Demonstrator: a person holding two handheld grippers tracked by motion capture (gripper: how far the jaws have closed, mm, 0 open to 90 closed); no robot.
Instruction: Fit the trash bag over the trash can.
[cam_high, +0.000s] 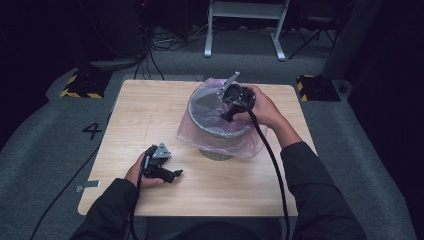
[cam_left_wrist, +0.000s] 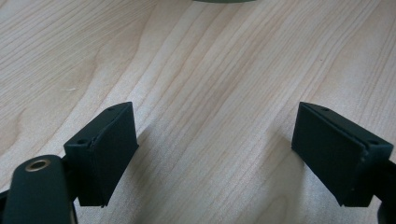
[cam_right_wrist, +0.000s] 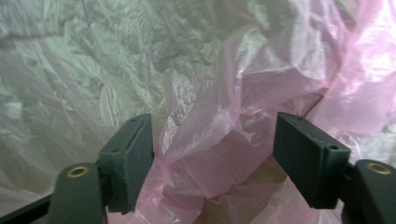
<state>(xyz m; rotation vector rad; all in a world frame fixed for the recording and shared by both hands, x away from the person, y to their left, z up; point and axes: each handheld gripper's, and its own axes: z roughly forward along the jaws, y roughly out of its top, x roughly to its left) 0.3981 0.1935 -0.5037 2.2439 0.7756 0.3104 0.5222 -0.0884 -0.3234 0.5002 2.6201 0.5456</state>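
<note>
My left gripper (cam_high: 170, 174) lies low over the pale wooden table (cam_high: 150, 115) near its front edge, jaws spread wide with nothing between them. Right of it stands the round grey bin (cam_high: 216, 120) lined with a thin pink plastic bag (cam_right_wrist: 219, 140). My right gripper (cam_high: 227, 116) reaches over the bin's rim, jaws apart, a crumpled fold of bag between them, not pinched.

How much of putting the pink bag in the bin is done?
Done: the pink bag already lines the bin and drapes over its rim. In hand: the right gripper is at the rim, jaws apart around a fold of plastic. The left gripper rests open on the table. Left: probably tidying the edge.
</note>
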